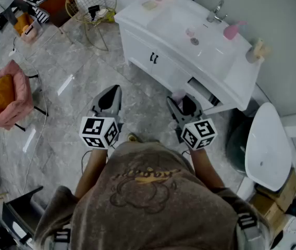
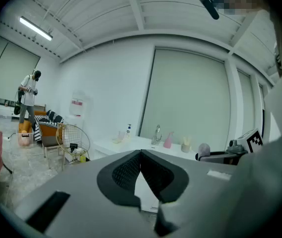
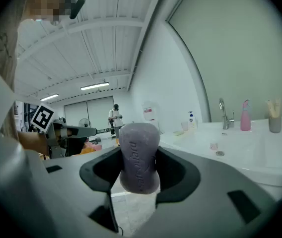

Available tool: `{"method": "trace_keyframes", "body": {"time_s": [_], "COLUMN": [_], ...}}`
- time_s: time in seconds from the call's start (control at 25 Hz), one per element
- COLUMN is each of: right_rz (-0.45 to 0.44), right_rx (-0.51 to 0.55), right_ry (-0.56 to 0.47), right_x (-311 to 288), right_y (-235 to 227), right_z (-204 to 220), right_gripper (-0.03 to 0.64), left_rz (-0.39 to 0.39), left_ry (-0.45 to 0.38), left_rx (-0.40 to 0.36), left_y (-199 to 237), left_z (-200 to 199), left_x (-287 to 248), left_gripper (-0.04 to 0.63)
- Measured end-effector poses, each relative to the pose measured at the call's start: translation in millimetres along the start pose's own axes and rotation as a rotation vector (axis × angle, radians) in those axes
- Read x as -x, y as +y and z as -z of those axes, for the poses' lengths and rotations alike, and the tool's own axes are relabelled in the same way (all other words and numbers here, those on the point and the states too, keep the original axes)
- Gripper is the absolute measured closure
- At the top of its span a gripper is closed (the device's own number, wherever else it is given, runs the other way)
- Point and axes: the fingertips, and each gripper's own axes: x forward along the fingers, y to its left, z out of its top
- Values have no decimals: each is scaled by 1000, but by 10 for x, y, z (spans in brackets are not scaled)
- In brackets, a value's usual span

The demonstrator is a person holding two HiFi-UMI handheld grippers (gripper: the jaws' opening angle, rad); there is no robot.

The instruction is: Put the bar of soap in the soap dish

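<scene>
A purple bar of soap (image 3: 139, 168) stands upright between the jaws of my right gripper (image 3: 140, 155), which is shut on it. In the head view this gripper (image 1: 181, 106) hangs level in front of the white vanity (image 1: 143, 41). A small pale soap dish (image 1: 149, 5) sits on the vanity's far left corner, well away from both grippers; it also shows in the right gripper view as the soap dish (image 3: 179, 132). My left gripper (image 1: 113, 94) is held beside the right one, and its pads meet with nothing between them in the left gripper view (image 2: 141, 157).
The vanity carries a sink basin (image 1: 182, 27), a faucet (image 1: 214, 12), a pink bottle (image 1: 232, 30) and a cup of brushes (image 1: 257, 51). A toilet (image 1: 267, 146) stands at the right. A wire stool (image 1: 91, 7) and a pink chair (image 1: 4, 95) stand at the left.
</scene>
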Motion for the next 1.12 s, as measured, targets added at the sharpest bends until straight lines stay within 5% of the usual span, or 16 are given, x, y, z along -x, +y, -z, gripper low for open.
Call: {"method": "trace_keyframes", "body": {"time_s": [0.68,1.12], "right_rz": [29,3], "right_rx": [-33,-22], "right_ry": [-33,-24], "right_x": [-466,-1234], "right_y": [188,-122], "right_z": [90,-26], "right_gripper": [405,405], "left_rz": [42,60], "left_ry": [-6,-22], "left_rx": [-14,-10], "left_y": [577,997], "left_z": [6,-97], "left_x": [-141,-756], "left_gripper": [591,591]}}
